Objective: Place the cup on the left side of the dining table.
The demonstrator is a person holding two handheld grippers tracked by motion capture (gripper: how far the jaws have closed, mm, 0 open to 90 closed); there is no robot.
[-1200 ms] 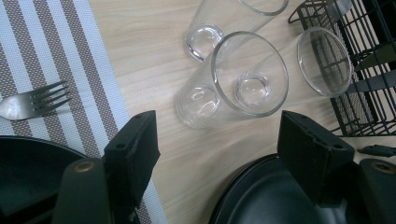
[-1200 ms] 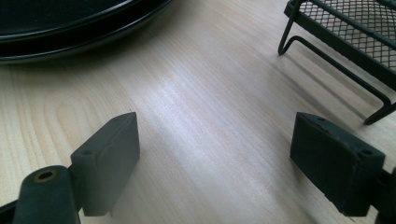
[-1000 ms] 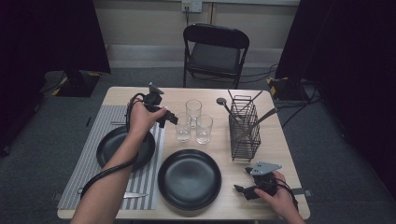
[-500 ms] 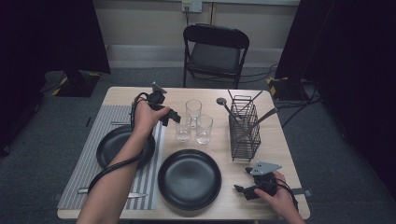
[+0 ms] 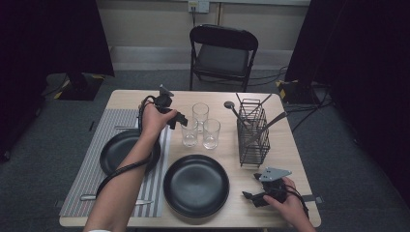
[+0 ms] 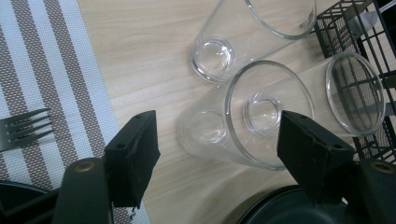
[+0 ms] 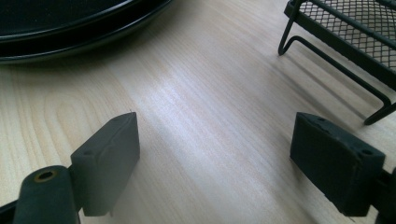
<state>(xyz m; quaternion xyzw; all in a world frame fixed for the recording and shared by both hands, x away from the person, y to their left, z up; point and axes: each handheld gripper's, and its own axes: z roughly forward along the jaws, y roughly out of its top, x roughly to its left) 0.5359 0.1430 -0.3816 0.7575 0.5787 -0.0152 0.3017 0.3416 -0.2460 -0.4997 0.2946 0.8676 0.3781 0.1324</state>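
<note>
Clearly early — the left hand-held gripper (image 6: 217,154) hovers with jaws spread wide around the nearest clear drinking glass (image 6: 243,121), pads not touching it; that glass stands upright on the wooden bench (image 5: 290,145) beside two others. Closing and lifting remain. The right hand-held gripper (image 7: 229,163) rests released — holding nothing.

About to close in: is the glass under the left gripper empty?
Empty: through the glass its clear base and the wood grain of the table show, with no liquid.
</note>
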